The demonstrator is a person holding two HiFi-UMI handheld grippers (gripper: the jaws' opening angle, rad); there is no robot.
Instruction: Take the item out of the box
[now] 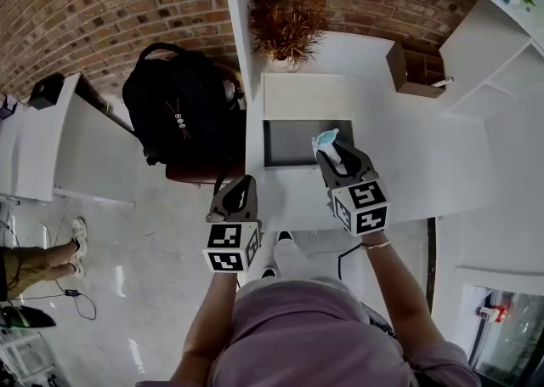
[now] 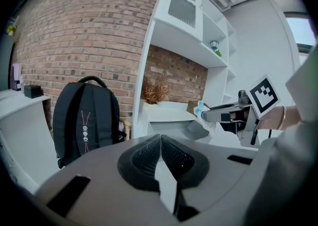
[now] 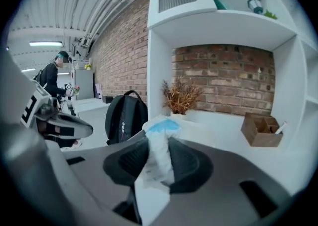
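Pinching packet point(image 3: 158, 151) in your right gripper point(image 1: 330, 150), long axis running up between jaws, blue end on top. Packet sits over box point(image 1: 267, 145), near its right rim. Your left gripper point(image 1: 237, 185): jaws pressed together, empty, short of box.

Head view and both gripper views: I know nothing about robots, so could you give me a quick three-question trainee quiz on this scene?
1. True or false: the left gripper is shut, with nothing between its jaws.
2. What is the right gripper clamped on? A) a backpack strap B) a white-and-blue packet C) a twig
3. Fill in: in the head view, the black backpack stands to the ___ of the open box.

Key: 1 true; 2 B; 3 left.
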